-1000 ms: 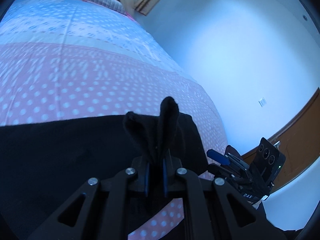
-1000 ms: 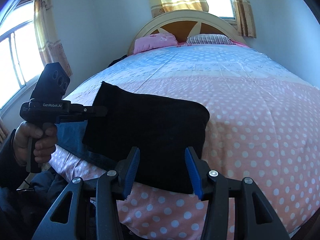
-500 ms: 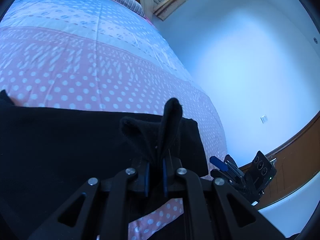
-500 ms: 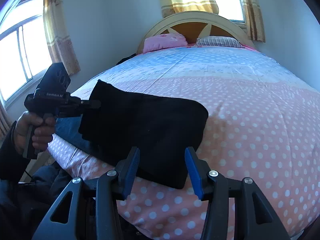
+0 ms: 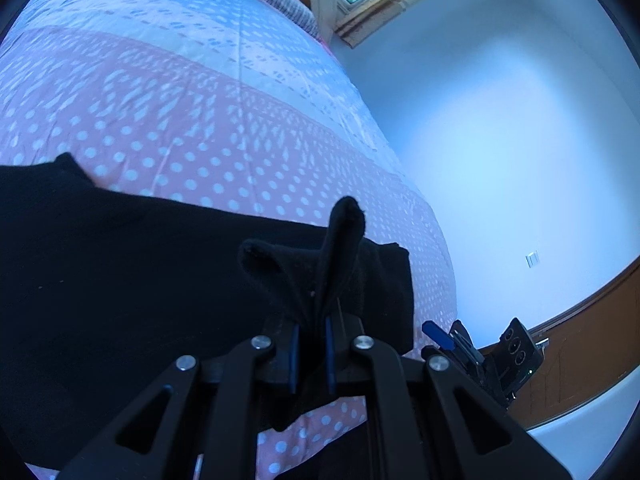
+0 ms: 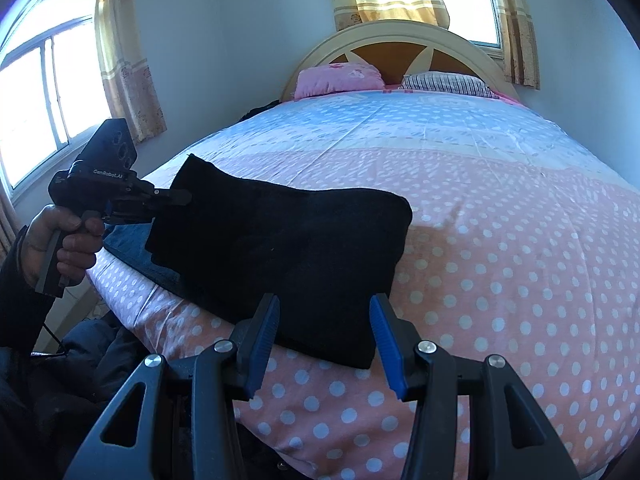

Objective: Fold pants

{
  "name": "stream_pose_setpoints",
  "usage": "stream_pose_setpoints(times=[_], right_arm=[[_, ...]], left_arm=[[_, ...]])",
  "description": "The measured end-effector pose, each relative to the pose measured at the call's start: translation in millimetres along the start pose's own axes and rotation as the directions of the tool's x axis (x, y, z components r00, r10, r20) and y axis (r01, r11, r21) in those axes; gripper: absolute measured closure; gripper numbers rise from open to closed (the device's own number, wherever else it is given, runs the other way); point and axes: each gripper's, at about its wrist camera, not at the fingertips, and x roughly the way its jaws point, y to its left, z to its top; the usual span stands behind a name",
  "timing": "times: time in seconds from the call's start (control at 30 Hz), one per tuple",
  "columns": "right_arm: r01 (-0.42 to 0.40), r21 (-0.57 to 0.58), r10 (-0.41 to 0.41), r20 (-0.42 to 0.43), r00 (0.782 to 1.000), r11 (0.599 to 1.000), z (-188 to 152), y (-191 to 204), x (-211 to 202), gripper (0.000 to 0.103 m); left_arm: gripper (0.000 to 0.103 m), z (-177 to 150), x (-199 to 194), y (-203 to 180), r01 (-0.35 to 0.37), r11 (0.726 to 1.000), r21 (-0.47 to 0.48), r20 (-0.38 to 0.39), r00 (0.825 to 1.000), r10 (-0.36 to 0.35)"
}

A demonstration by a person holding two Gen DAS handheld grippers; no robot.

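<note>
Black pants (image 6: 288,240) lie folded across the near end of the bed, over the pink dotted bedspread (image 6: 500,240). My left gripper (image 5: 311,332) is shut on a bunched edge of the pants (image 5: 120,280), which sticks up between its blue pads. From the right wrist view that left gripper (image 6: 176,197) holds the pants' left end lifted off the bed, a hand (image 6: 68,236) on its handle. My right gripper (image 6: 324,344) hangs open just in front of the pants' near edge, nothing between its fingers. The right gripper (image 5: 452,340) shows low at the bed's corner.
A blue denim garment (image 6: 136,252) lies under the black pants at the bed's left edge. Two pillows (image 6: 340,78) rest against the headboard (image 6: 400,40). Curtained windows (image 6: 44,92) flank the bed. A dark jacket (image 6: 92,356) sits low on the left.
My left gripper has carried the pants' end further toward the head of the bed, lifting and stretching the fabric. The right gripper stayed open and drew a little back.
</note>
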Motion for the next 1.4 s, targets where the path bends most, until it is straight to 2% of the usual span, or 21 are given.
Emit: stream_pose_setpoints(times=[0.4, 0.67, 0.73, 0.8, 0.87, 1.0, 1.03, 1.13, 1.2, 1.3, 1.37, 1.4], right_arm=[[-0.023, -0.047, 0.022, -0.018, 1.0, 0.999, -3, 14, 7, 0.054], [-0.058, -0.073, 0.057, -0.008, 0.998, 0.996, 4, 26, 13, 0.054], [-0.043, -0.088, 0.039, -0.047, 0.998, 0.995, 3, 29, 25, 0.054], [-0.042, -0.09, 0.029, -0.143, 0.989, 0.995, -4, 27, 43, 0.053], [-0.035, -0.116, 0.021, -0.124, 0.992, 0.993, -7, 30, 42, 0.053], [-0.046, -0.115, 0.03, -0.138, 0.99, 0.992, 2, 32, 35, 0.053], [-0.047, -0.113, 0.032, -0.126, 0.991, 0.992, 9, 31, 33, 0.053], [-0.057, -0.083, 0.052, -0.065, 0.997, 0.995, 33, 28, 33, 0.053], [-0.072, -0.057, 0.069, -0.049, 0.996, 0.996, 47, 24, 44, 0.053], [-0.024, -0.007, 0.023, -0.109, 0.994, 1.0, 61, 15, 85, 0.053], [0.019, 0.058, -0.009, -0.159, 0.987, 0.998, 62, -3, 114, 0.053], [0.0, 0.095, 0.014, -0.149, 0.989, 0.995, 62, -9, 119, 0.052]], left_arm=[[0.093, 1, -15, 27, -0.049, 0.998, -0.032, 0.035, 0.998, 0.051], [0.092, -5, -6, 50, -0.087, 0.994, -0.066, -0.004, 0.996, 0.087], [0.091, -4, -6, 52, -0.091, 0.994, -0.061, -0.003, 0.996, 0.091], [0.088, -5, -8, 55, -0.106, 0.993, -0.055, 0.006, 0.994, 0.106], [0.086, -5, -7, 56, -0.113, 0.993, -0.041, 0.005, 0.994, 0.113], [0.085, -8, -16, 47, -0.144, 0.99, -0.002, 0.032, 0.989, 0.144], [0.084, -8, -20, 42, -0.16, 0.987, 0.019, 0.053, 0.986, 0.159], [0.073, -8, -28, 29, -0.223, 0.971, 0.083, 0.106, 0.971, 0.214], [0.05, -9, -27, 22, -0.281, 0.952, 0.122, 0.135, 0.955, 0.264], [0.049, -12, -18, 18, -0.353, 0.918, 0.18, 0.145, 0.933, 0.331], [0.049, -14, -7, 19, -0.412, 0.886, 0.214, 0.14, 0.91, 0.39], [0.049, -17, -4, 19, -0.429, 0.872, 0.234, 0.147, 0.903, 0.404]])
